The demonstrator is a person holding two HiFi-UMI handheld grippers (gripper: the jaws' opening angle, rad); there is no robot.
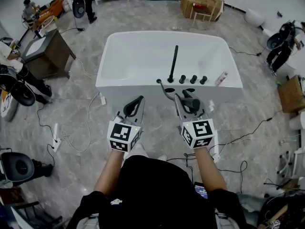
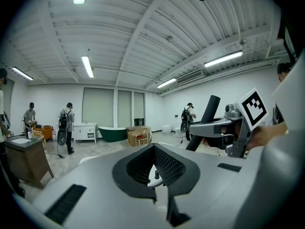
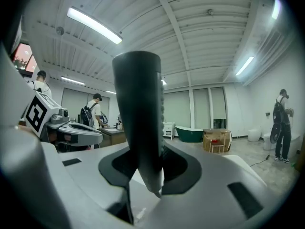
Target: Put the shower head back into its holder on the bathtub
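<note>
A white bathtub [image 1: 143, 82] stands in front of me. Its near rim carries a black spout [image 1: 174, 63] and three black knobs [image 1: 193, 79]. Left of the spout sits a small black fitting [image 1: 159, 81], and a thin hose [image 1: 165, 93] runs from it to the black shower head [image 1: 191, 102] [image 3: 140, 128]. My right gripper [image 1: 187, 100] is shut on the shower head's handle, just short of the tub's near wall. The handle stands upright between the jaws in the right gripper view. My left gripper [image 1: 138, 101] [image 2: 153, 149] hovers beside it, tips together, holding nothing.
A white bottle [image 1: 221, 78] lies on the rim right of the knobs. Cables and a power strip [image 1: 56, 137] trail over the floor at left and right. A wooden cabinet [image 1: 45, 54] stands far left, cardboard boxes [image 1: 200, 4] behind the tub, and people stand at the room's edges.
</note>
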